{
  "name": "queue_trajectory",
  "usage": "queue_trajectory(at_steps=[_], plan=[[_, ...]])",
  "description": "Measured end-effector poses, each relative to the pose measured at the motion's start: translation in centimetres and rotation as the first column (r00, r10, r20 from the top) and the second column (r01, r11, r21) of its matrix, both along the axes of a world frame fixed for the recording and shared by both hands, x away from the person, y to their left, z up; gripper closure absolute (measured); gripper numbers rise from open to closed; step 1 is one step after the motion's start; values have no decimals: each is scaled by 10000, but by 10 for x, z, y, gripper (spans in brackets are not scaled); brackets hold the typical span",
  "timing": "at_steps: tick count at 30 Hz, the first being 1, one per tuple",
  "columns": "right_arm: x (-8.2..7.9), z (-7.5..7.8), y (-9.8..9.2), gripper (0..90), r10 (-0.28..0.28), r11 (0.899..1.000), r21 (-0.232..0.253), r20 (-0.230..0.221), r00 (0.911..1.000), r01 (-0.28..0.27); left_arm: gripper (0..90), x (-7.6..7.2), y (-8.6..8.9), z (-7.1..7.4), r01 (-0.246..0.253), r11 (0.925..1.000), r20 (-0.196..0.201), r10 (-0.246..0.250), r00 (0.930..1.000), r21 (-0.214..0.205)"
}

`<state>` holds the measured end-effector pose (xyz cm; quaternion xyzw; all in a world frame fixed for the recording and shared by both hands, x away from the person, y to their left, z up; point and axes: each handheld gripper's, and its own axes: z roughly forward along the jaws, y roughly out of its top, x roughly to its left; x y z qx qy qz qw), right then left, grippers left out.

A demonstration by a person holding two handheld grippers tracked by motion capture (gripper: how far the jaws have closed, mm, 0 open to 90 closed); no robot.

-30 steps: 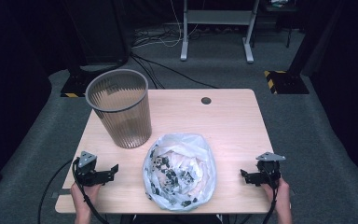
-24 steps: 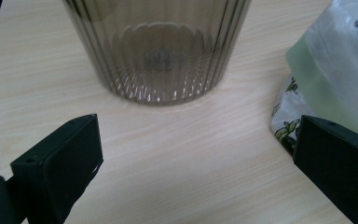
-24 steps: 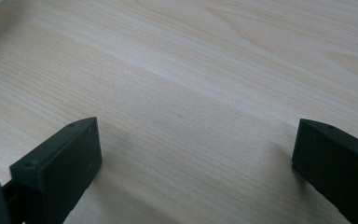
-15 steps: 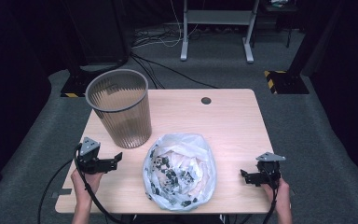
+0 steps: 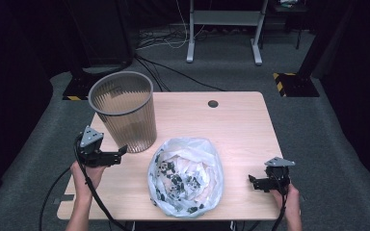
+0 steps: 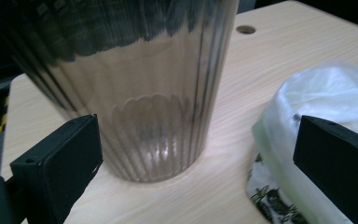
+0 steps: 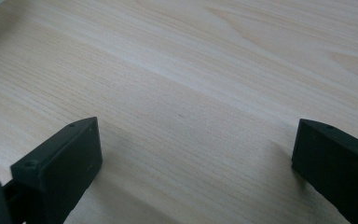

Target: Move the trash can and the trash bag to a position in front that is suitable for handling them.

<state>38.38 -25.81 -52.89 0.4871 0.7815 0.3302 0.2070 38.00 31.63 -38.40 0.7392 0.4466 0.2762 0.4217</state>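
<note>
A ribbed grey translucent waste bin (image 5: 124, 109) stands upright at the table's back left. A white plastic bag (image 5: 185, 174) with dark printed marks lies crumpled at the front middle. My left gripper (image 5: 119, 155) is open, held just left of the bin's base with its jaws pointing toward the bin. In the left gripper view the bin (image 6: 135, 93) rises close ahead between the wide-apart jaws, and the bag (image 6: 326, 112) lies at the right. My right gripper (image 5: 253, 182) is open near the table's front right, a little right of the bag, over bare wood.
The light wooden table (image 5: 231, 125) has a round cable hole (image 5: 213, 103) near its back edge. Grey carpet surrounds it, with a metal stand (image 5: 224, 29) and cables on the floor behind. Bare tabletop lies behind the bag and to the right.
My left gripper has risen and moved forward to the right, closer to the bin's base. The right gripper, the bin and the bag have stayed put.
</note>
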Motion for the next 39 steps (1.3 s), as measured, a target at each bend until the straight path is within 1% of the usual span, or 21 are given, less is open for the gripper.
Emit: queue_trajectory(at_steps=[1,2,3,4,5,7,9,10,11,12,13,16,17,19,21,22,24,28,30,37,39], plan=[[0,0,0,6,-1,10000,0,-2,10000,1,8,1,0,3,110,9998,5,-110,9999,-158],[0,0,0,5,0,10000,-1,0,10000,0,7,2,0,9,333,9985,25,-332,9994,-440],[0,0,0,5,1,10000,0,-3,10000,-1,7,2,-1,12,410,9978,55,-407,9992,-523],[0,0,0,6,4,10000,-3,-6,10000,-4,7,2,-1,12,410,9978,55,-407,9992,-523],[0,0,0,6,5,10000,-1,-8,10000,-5,7,3,-2,19,467,9976,157,-460,9988,-505],[0,0,0,7,6,10000,-2,-5,10000,-6,7,4,-3,25,500,9977,229,-490,9985,-456],[0,0,0,7,10,10000,1,2,10000,-10,6,4,-3,31,557,9970,300,-542,9981,-540],[0,0,0,7,10,10000,1,2,10000,-10,6,4,-3,31,557,9970,300,-542,9981,-540],[0,0,0,8,18,10000,3,4,10000,-18,6,5,-3,36,590,9964,386,-567,9976,-604],[0,0,0,8,18,10000,3,4,10000,-18,6,5,-3,36,590,9964,386,-567,9976,-604],[0,0,0,8,24,10000,2,6,10000,-24,5,6,-4,40,615,9960,451,-587,9973,-641],[0,0,0,8,34,10000,2,7,10000,-34,4,6,-4,48,684,9956,567,-648,9963,-637],[0,0,0,8,34,10000,2,7,10000,-34,5,6,-4,48,684,9956,567,-648,9963,-637],[0,0,0,8,30,10000,2,6,10000,-30,5,8,-5,56,723,9960,692,-686,9952,-528],[0,0,0,8,38,10000,2,8,10000,-38,5,9,-6,61,779,9955,754,-738,9944,-534],[0,0,0,8,37,10000,0,8,10000,-37,4,9,-6,61,779,9955,754,-738,9944,-534],[0,0,0,8,31,10000,4,2,10000,-31,4,12,-7,68,794,9959,856,-755,9935,-431],[0,0,0,8,28,10000,-1,4,10000,-28,3,18,-7,73,819,9959,847,-784,9933,-388],[0,0,0,8,24,10000,-3,5,10000,-24,3,24,-6,76,829,9951,780,-786,9938,-544],[-1,0,0,8,23,10000,-9,6,10000,-23,2,34,-7,80,735,9961,755,-697,9947,-491],[-1,0,1,8,22,10000,-7,4,10000,-22,1,37,-9,83,750,9964,724,-719,9948,-400]])
